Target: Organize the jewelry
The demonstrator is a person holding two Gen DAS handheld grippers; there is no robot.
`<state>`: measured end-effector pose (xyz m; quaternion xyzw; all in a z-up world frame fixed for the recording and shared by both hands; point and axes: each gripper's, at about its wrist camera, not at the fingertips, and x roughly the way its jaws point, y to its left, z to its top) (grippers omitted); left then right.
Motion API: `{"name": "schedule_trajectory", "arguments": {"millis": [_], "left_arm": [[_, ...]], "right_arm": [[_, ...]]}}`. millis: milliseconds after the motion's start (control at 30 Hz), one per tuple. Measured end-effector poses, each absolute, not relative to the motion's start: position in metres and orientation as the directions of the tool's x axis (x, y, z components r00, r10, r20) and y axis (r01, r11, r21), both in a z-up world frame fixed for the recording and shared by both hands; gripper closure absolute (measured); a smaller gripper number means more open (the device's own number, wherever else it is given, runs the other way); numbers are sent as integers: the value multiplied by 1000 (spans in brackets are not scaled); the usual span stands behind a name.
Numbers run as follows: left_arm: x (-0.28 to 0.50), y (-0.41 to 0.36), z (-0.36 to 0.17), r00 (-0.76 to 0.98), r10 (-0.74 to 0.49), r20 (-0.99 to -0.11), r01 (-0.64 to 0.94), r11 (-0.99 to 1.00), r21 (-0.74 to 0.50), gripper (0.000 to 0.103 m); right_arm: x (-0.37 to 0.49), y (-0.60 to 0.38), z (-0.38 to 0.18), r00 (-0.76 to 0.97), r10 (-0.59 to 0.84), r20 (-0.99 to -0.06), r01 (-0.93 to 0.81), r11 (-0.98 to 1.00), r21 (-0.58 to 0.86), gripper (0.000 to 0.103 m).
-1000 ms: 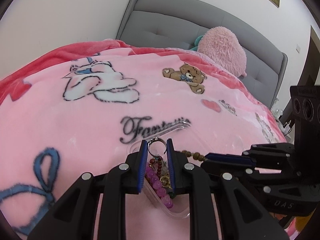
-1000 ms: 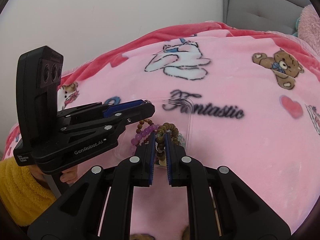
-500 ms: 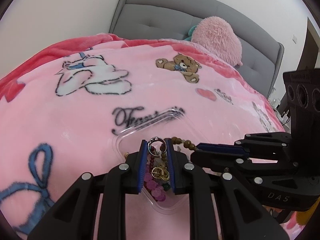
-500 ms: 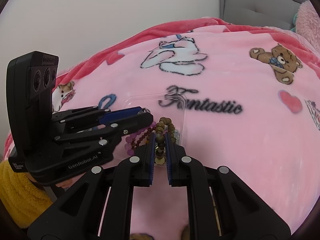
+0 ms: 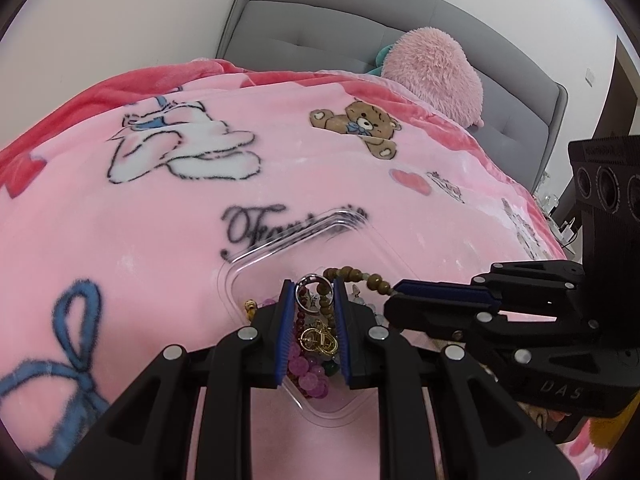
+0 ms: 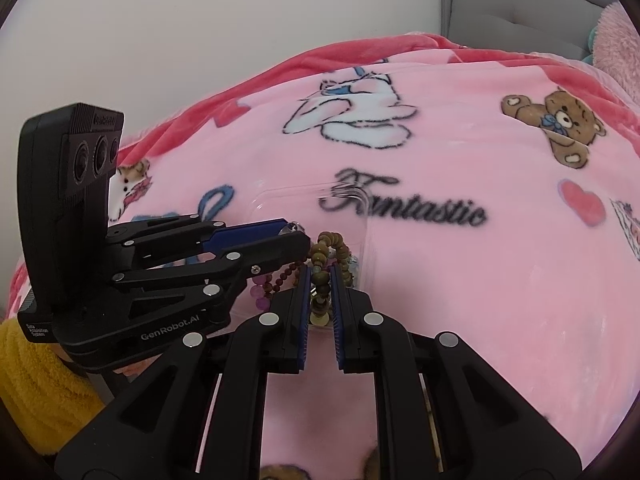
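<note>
Both claws worked over a clear plastic tray (image 5: 280, 248) lying on the pink blanket (image 5: 120, 208) of the bed. Left claw (image 5: 310, 286) pinched a silver ring (image 5: 310, 282) upright at its tips, directly above the tangle of jewelry in the tray's near end: purple beads (image 5: 308, 376), a gold charm (image 5: 318, 338), a dark red strand. Right claw (image 6: 320, 276) was pressed together on a brown wooden bead bracelet (image 6: 330, 246), whose loop arched up beyond its tips, just right of the left claw. In my judgement the main risk was snagging: the strands lay crossed, so lifting the bracelet could drag the purple or red beads out with it, or tip the light tray on the soft blanket. The ring, gripped only by its thin edge, could slip and drop back into the pile.
</note>
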<state>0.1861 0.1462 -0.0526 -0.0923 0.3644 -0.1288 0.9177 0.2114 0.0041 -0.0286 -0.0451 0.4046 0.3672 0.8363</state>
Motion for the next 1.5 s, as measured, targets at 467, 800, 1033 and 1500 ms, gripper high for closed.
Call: {"name": "schedule_trajectory", "arguments": {"millis": [467,800,1033,1500], "left_arm": [[184,154,-50,713,-308,-629,155,945,-287,77],[179,162,-44,722,-322,-612,148,937,-317,70],[157,165,-24,747,-343,-569,177,928,-327,38],[144,156,-7,757,-321,-569,204,944,-260,9]], "right_arm": [[211,-8,-21,405,609,-682,-647,718,256,91],[211,-18,-12,424,625,-656,-628,725,284,79],[207,-27,-5,427,628,-650,-627,724,288,57],[201,-42,-1,428,609,-667,-639,726,253,15]]}}
